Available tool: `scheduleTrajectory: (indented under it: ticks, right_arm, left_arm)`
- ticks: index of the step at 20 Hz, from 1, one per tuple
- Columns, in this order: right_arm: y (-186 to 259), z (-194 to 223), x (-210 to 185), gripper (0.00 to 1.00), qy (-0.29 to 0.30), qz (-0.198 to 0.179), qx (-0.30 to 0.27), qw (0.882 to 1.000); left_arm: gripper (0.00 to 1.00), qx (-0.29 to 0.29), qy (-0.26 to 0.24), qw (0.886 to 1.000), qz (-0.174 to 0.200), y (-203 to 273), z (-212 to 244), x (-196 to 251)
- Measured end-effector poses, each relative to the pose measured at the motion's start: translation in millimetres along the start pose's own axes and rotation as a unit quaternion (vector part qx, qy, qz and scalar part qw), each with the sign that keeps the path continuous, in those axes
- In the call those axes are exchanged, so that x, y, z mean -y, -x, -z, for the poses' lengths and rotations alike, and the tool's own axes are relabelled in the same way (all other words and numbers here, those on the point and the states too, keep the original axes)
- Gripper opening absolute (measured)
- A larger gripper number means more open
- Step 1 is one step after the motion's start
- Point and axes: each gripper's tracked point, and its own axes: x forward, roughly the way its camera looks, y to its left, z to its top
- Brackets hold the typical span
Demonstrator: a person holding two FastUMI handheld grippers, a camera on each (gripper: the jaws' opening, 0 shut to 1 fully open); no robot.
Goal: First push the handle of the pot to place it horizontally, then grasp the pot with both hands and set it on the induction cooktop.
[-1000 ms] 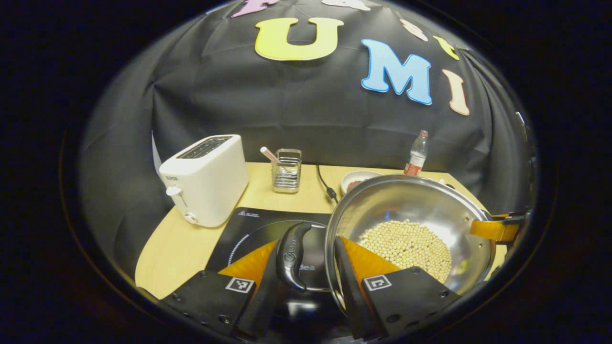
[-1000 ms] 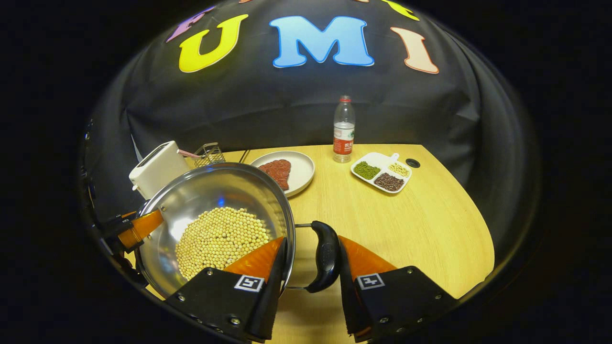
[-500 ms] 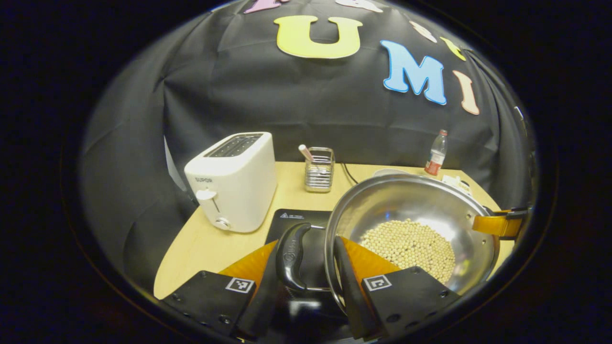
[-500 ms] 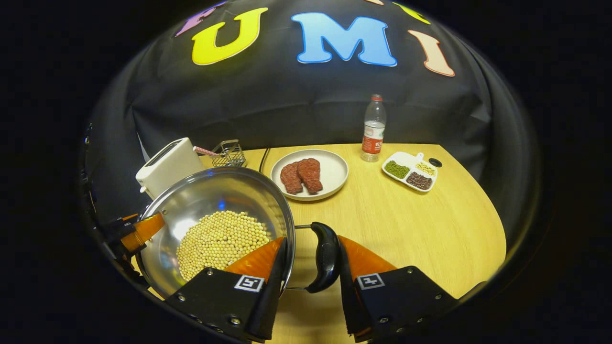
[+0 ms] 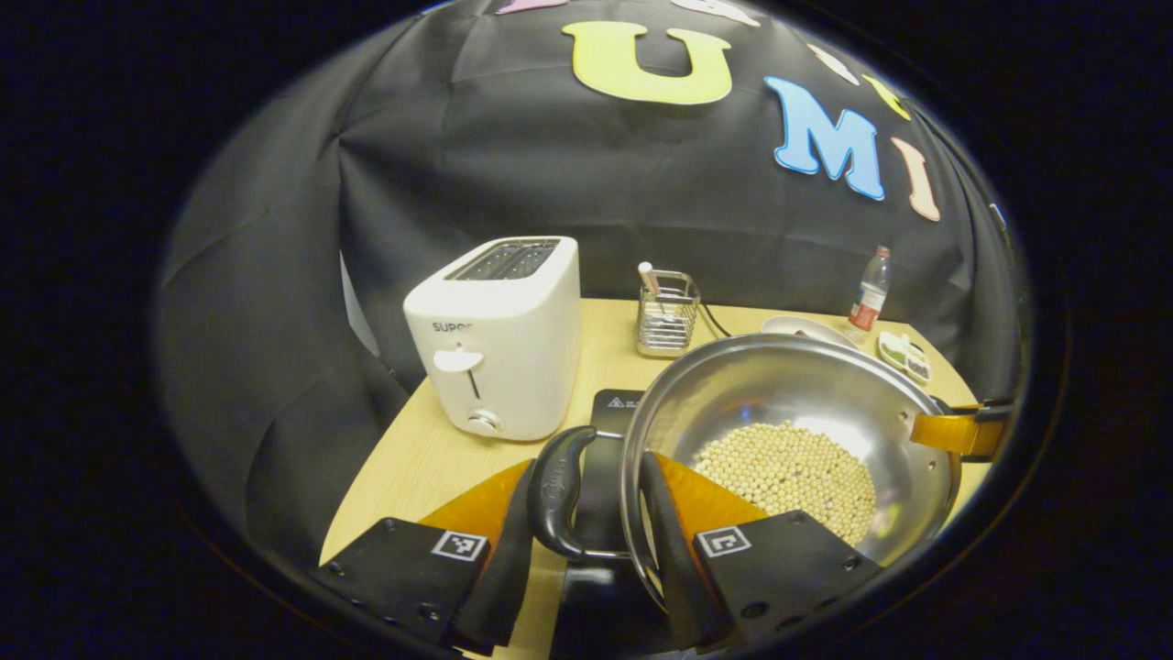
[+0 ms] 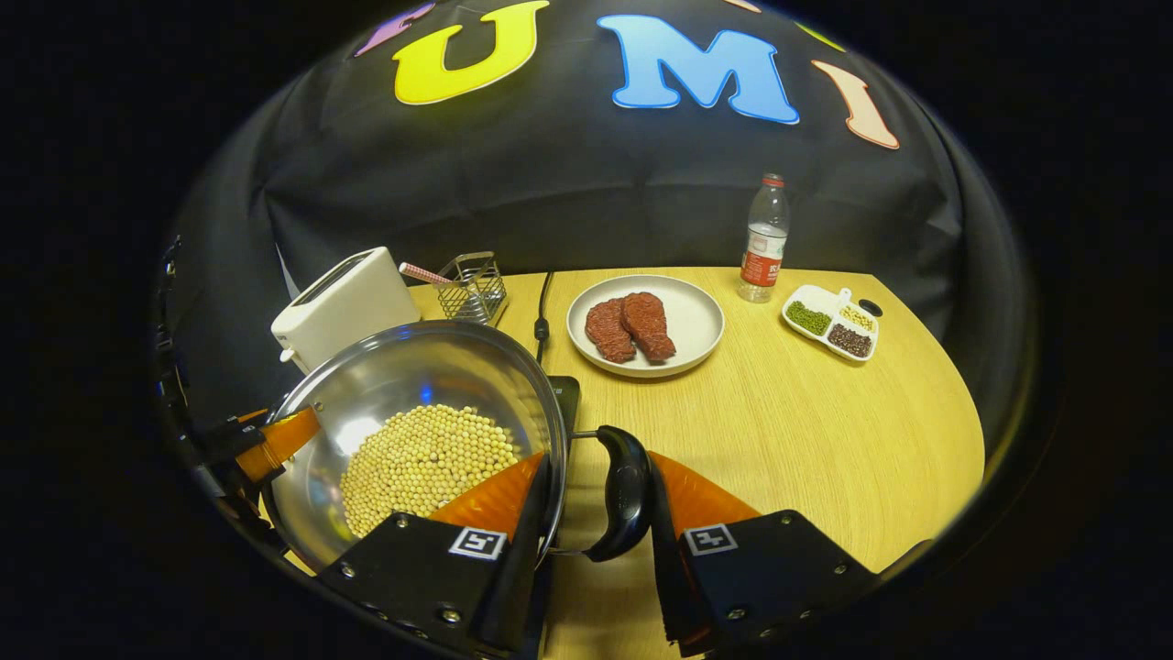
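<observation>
Looks like the carry step: left gripper (image 5: 596, 500) and right gripper (image 6: 596, 500) each have jaws closed on a side handle of the bean-filled pot (image 6: 417, 431), next lowering it level onto the induction cooktop (image 5: 614, 408) beneath.

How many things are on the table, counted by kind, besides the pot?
Toaster: 1
Cooktop: 1
Wire rack: 1
Plate of meat: 1
Bottle: 1
Divided bean dish: 1
Total: 6
</observation>
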Motion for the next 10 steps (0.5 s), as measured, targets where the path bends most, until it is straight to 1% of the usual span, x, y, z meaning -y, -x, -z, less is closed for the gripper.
scheduleTrajectory:
  ticks: [1,2,4,5,6,7,8,10]
  right_arm:
    - [0,-1,-2,0.56,0.004,-0.001,0.003,1.0]
    - [0,0,-4,0.56,0.005,-0.003,0.006,1.0]
    - [3,0,-9,0.57,0.004,-0.016,0.009,1.0]
    - [8,-5,-9,0.59,0.007,-0.021,0.019,1.0]
    - [15,-12,-10,0.72,0.009,-0.027,0.035,0.999]
    - [23,-19,-5,0.79,0.012,-0.019,0.055,0.998]
    - [38,-30,-3,0.99,0.015,-0.017,0.074,0.997]
    - [62,-51,8,0.99,0.016,-0.01,0.12,0.993]
  left_arm:
    - [0.69,0.003,0.004,1.0,0.0,1,2,-4]
    - [0.65,0.006,0.008,1.0,0.0,2,2,-6]
    - [0.66,0.012,0.012,1.0,-0.001,5,3,-8]
    - [0.68,0.031,0.007,0.999,-0.008,11,-4,-10]
    - [0.76,0.053,0.0,0.998,-0.018,7,-11,-13]
    - [0.86,0.074,-0.008,0.997,-0.027,15,-22,-16]
    - [0.97,0.089,-0.01,0.995,-0.034,24,-31,-16]
    - [0.95,0.114,-0.01,0.993,-0.034,40,-48,-8]
